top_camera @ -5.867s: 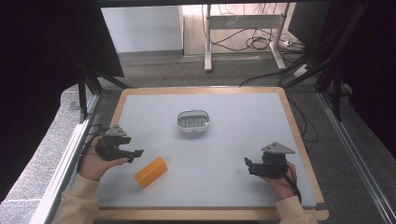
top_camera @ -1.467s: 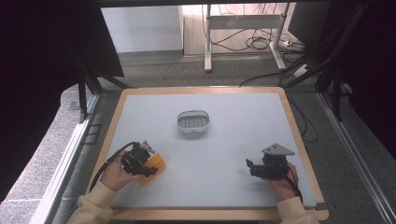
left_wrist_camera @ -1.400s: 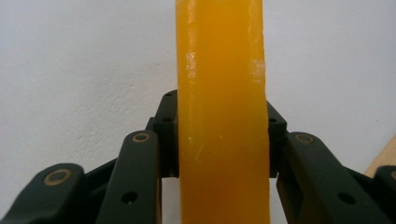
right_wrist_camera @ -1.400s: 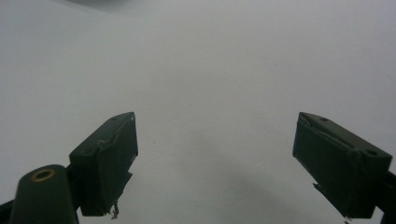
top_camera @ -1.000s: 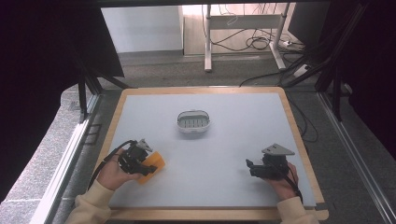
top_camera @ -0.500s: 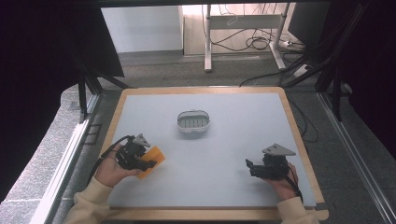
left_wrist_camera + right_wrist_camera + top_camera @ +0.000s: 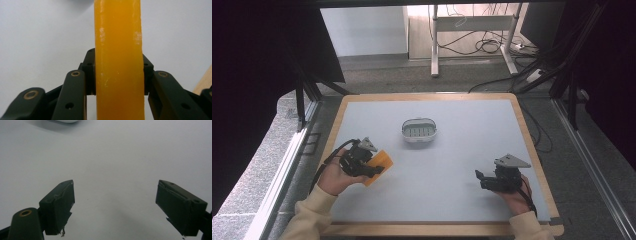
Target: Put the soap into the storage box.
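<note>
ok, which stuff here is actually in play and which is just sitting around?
In play:
- orange block, clamped in the left gripper
- small oval dish, the likely drop spot

Sitting around:
- right gripper, jaws open, holding nothing
- desk frame and floor cables beyond the table

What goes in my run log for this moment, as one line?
left gripper: shut on orange block | right gripper: open, nothing held | soap dish: mid-table, untouched

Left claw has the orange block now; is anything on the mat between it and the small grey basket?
Nothing visible. The left claw is shut on the orange block, and the mat between it and the grey basket lies bare. The right claw sits off to the side, open.
</note>
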`<action>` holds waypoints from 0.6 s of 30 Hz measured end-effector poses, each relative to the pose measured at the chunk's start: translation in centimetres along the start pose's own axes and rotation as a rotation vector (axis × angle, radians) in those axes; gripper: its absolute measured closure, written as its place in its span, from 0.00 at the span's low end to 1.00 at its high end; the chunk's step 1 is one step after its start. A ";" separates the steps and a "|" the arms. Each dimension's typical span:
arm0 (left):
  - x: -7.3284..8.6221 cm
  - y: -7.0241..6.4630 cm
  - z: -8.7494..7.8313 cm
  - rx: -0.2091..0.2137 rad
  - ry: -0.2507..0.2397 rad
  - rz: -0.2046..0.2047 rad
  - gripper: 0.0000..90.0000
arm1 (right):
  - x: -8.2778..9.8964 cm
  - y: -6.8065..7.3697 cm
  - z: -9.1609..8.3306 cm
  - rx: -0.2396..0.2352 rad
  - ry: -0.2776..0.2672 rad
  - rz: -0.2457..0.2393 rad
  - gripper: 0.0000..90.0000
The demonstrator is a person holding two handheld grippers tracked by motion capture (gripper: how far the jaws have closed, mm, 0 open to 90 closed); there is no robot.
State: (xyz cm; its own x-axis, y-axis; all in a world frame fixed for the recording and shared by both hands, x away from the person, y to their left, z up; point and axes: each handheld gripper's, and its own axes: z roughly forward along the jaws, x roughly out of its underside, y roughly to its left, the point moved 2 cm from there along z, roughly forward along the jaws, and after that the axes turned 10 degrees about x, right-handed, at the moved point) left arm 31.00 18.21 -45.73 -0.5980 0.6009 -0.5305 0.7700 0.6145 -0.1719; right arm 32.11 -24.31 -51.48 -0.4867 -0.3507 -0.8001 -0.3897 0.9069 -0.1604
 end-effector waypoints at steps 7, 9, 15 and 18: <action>-0.6 0.0 -0.5 -0.006 -0.015 0.015 0.69 | 0.1 0.0 0.1 0.004 0.007 0.002 0.18; -0.8 0.0 -0.7 -0.014 -0.013 0.022 0.69 | 0.1 -0.1 0.1 0.007 0.008 0.002 0.18; -1.2 -0.1 -0.9 -0.015 -0.023 0.032 0.69 | 0.2 -0.1 0.2 0.010 0.012 0.003 0.18; -1.4 -0.1 -1.0 -0.018 -0.028 0.038 0.69 | 0.3 -0.2 0.2 0.011 0.014 0.003 0.18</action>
State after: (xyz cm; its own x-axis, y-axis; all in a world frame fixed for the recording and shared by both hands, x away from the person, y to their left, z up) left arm 31.58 17.81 -44.18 -0.5618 0.6091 -0.5598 0.7875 0.6011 -0.1362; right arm 32.17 -24.51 -51.77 -0.4986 -0.3510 -0.7926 -0.3794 0.9105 -0.1645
